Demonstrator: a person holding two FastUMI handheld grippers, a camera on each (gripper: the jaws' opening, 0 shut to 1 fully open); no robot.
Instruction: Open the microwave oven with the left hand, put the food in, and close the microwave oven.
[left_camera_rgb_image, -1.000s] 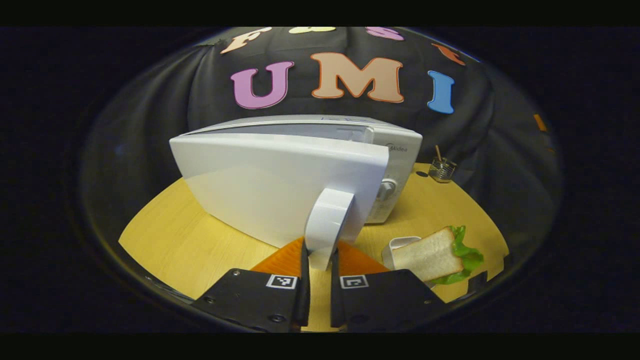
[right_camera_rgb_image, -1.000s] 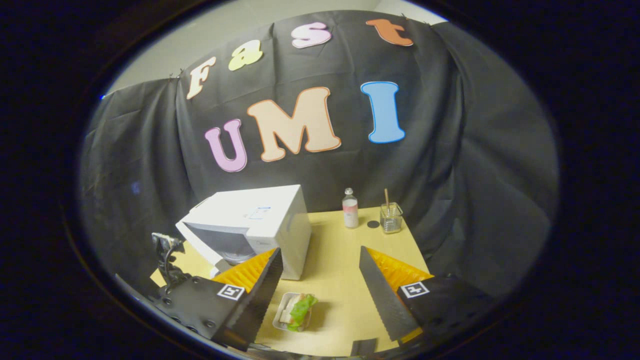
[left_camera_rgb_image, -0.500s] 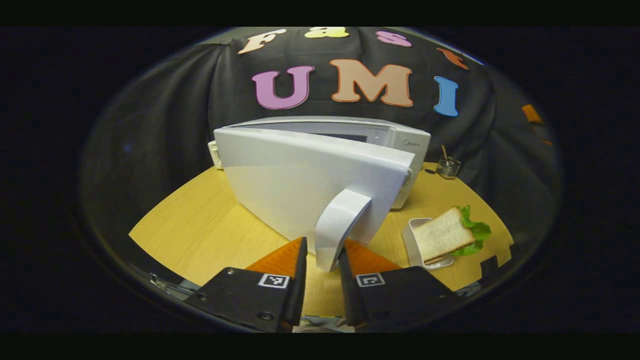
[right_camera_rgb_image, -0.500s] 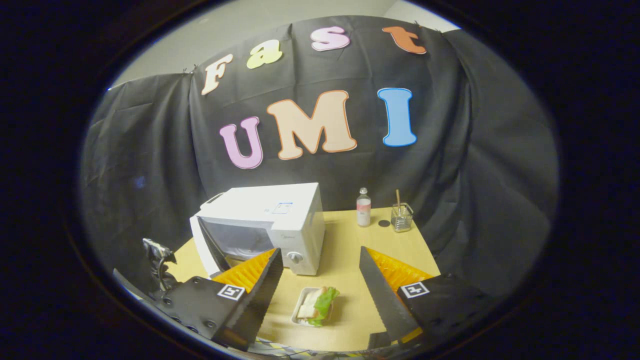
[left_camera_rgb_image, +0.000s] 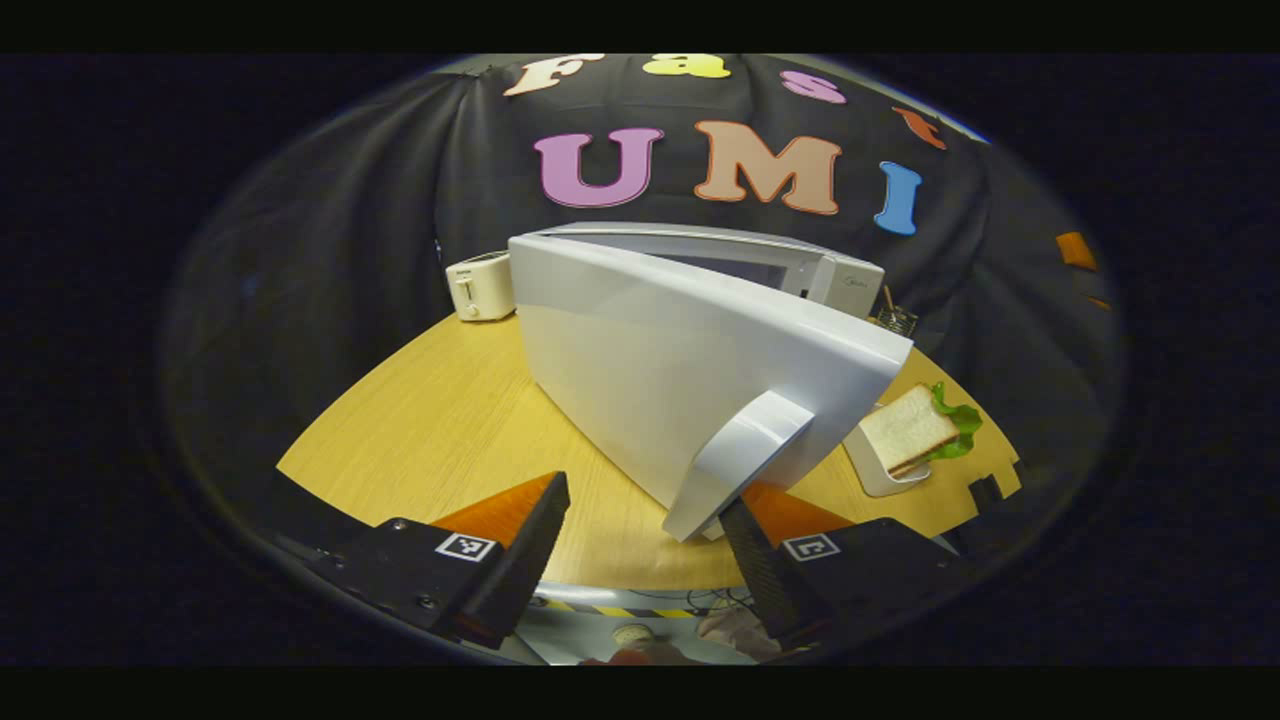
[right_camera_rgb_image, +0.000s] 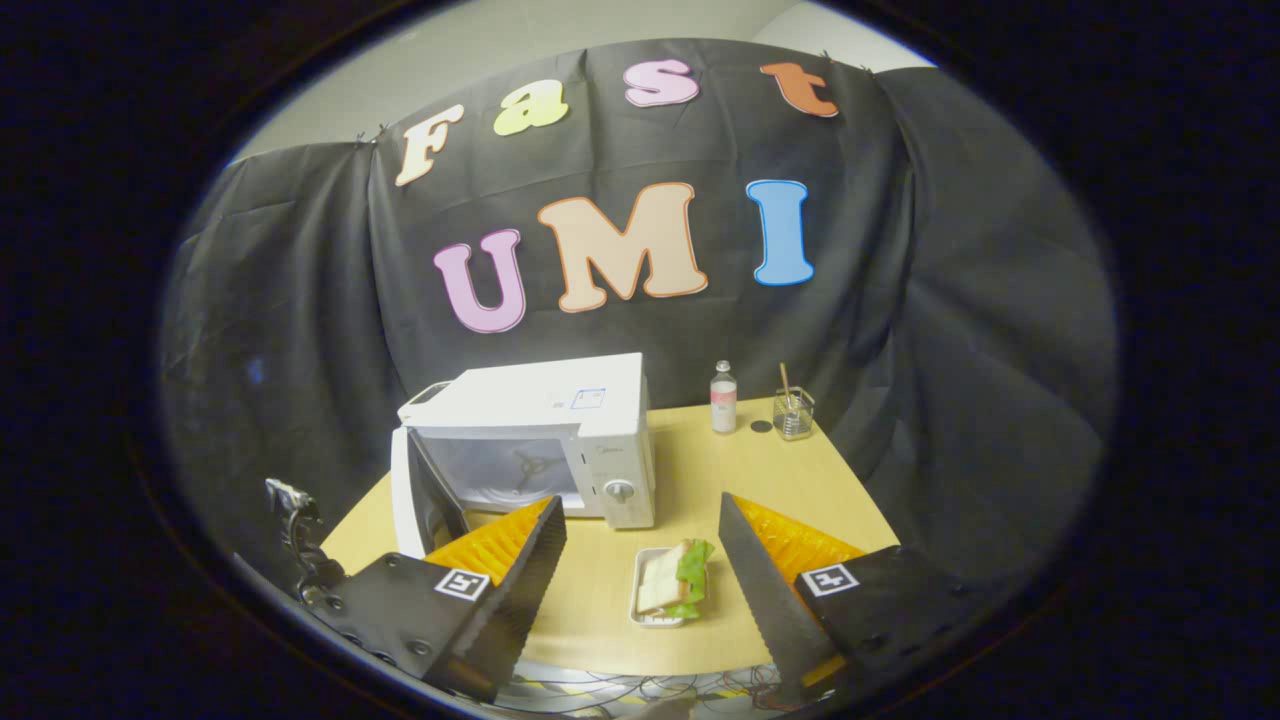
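Left gripper (left_camera_rgb_image: 640, 560): fingers spread wide, nothing clamped; the door handle (left_camera_rgb_image: 740, 460) stands between them, nearer the right-hand finger, whether it touches I cannot tell.
Right gripper (right_camera_rgb_image: 640, 580): fingers apart and empty, held above the table's near edge, looking down at the sandwich.
Microwave (right_camera_rgb_image: 545, 420): on the table (left_camera_rgb_image: 440, 420), left of centre in the right gripper view; cavity open to view with the turntable hub showing.
Door (left_camera_rgb_image: 680, 360): swung well out on its left hinge, roughly square to the oven front in the right gripper view.
Food: a sandwich (right_camera_rgb_image: 675, 580) with lettuce, in a small white tray (right_camera_rgb_image: 640, 610), lying on the table in front of the oven and to the right of its opening, well apart from the cavity.
Done, by my reading: opening the door looks complete, or nearly so.
Left to do: grasp the tray or sandwich, carry it into the cavity, let go, then swing the door shut.
Others: a toaster (left_camera_rgb_image: 482, 286) behind the door; a bottle (right_camera_rgb_image: 723, 398) and a glass (right_camera_rgb_image: 792, 414) at the table's back.
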